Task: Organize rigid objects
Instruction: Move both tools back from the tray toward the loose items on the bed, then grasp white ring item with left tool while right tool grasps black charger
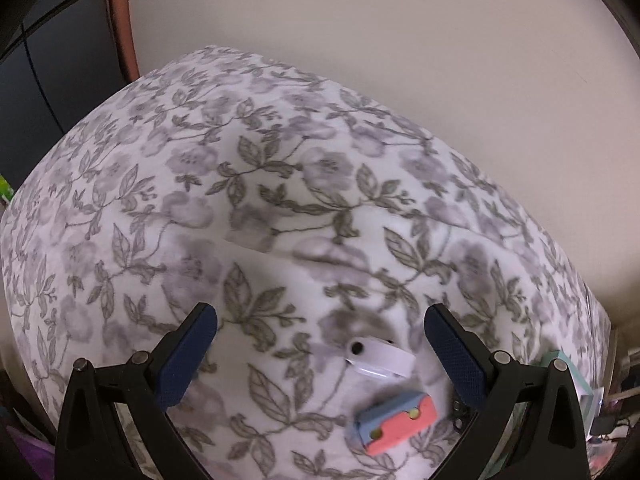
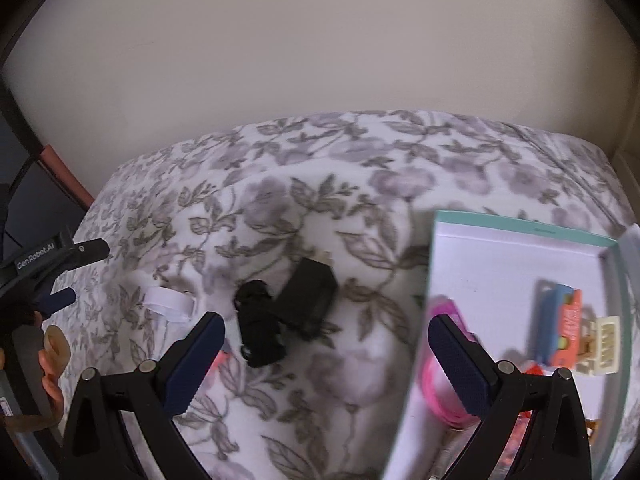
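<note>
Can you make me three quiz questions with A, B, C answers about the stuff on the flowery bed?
1. Where is the black charger?
A in the box
B on the blanket
C in a gripper

2. What colours is the block near the left gripper?
A blue and coral
B green
C black

3. How is the right gripper?
A shut on the box
B holding the charger
C open

Answers: 1 B, it lies on the floral blanket left of the teal-rimmed box. 2 A, both colours show. 3 C, its fingers stand apart with nothing pinched.

Black tool [image 1: 320, 356] arms, navy textured pads, silver screws
</note>
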`<action>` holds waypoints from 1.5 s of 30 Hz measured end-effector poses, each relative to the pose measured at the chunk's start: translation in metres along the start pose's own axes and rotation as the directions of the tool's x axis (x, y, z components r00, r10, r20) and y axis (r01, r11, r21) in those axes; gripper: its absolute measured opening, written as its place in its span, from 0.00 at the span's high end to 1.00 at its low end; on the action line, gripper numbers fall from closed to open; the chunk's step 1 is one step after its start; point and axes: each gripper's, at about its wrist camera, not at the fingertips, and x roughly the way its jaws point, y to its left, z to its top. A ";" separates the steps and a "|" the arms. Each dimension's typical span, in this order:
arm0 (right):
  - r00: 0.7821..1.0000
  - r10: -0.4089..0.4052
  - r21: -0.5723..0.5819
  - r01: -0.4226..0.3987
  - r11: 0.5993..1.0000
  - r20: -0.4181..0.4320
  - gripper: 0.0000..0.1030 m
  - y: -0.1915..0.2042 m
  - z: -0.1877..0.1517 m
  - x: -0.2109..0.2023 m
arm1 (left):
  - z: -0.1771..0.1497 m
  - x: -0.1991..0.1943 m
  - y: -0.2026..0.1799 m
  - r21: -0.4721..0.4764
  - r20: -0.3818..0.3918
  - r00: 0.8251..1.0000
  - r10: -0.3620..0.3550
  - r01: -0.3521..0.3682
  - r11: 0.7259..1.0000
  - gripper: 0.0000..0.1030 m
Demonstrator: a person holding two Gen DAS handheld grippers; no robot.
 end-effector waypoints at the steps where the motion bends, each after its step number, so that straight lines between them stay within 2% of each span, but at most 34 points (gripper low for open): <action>1: 1.000 -0.003 0.000 0.003 1.000 -0.001 0.01 0.003 0.000 0.004 | 0.001 0.002 0.002 -0.002 -0.002 1.000 -0.002 0.002 1.000 0.00; 7: 0.999 -0.007 0.029 0.008 1.000 -0.034 0.07 0.005 0.000 0.029 | -0.006 0.019 -0.009 0.036 -0.039 0.999 -0.021 0.022 0.999 0.00; 8: 0.999 -0.015 0.027 0.016 1.000 -0.037 0.11 0.006 0.000 0.034 | -0.008 0.023 -0.013 0.050 -0.041 0.999 -0.026 0.028 0.998 0.00; 15: 0.998 -0.047 0.018 0.047 0.999 -0.048 0.19 0.009 -0.003 0.049 | -0.019 0.047 -0.027 0.075 -0.088 0.992 -0.090 0.097 0.992 0.00; 18: 0.998 -0.047 0.024 0.049 0.999 -0.044 0.25 0.008 -0.002 0.052 | -0.021 0.050 -0.028 0.094 -0.079 0.993 -0.084 0.092 0.991 0.00; 31: 0.998 -0.035 0.063 0.038 0.997 -0.049 0.33 -0.003 -0.002 0.066 | -0.031 0.066 -0.037 0.152 -0.079 0.996 -0.045 0.056 0.987 0.01; 33: 0.998 -0.044 0.057 0.047 0.997 -0.047 0.36 -0.003 -0.001 0.067 | -0.033 0.068 -0.038 0.158 -0.083 0.996 -0.039 0.052 0.986 0.03; 36: 0.997 -0.063 0.048 0.065 0.997 -0.043 0.39 -0.002 -0.001 0.068 | -0.035 0.070 -0.040 0.166 -0.094 0.995 -0.029 0.044 0.985 0.12; 42: 0.991 -0.126 -0.009 0.126 0.992 -0.045 0.43 0.005 -0.005 0.073 | -0.036 0.071 -0.042 0.177 -0.104 0.994 -0.022 0.040 0.983 0.14; 45: 0.990 -0.133 -0.018 0.132 0.991 -0.042 0.43 0.005 -0.005 0.073 | -0.037 0.073 -0.042 0.177 -0.114 0.993 -0.023 0.043 0.983 0.14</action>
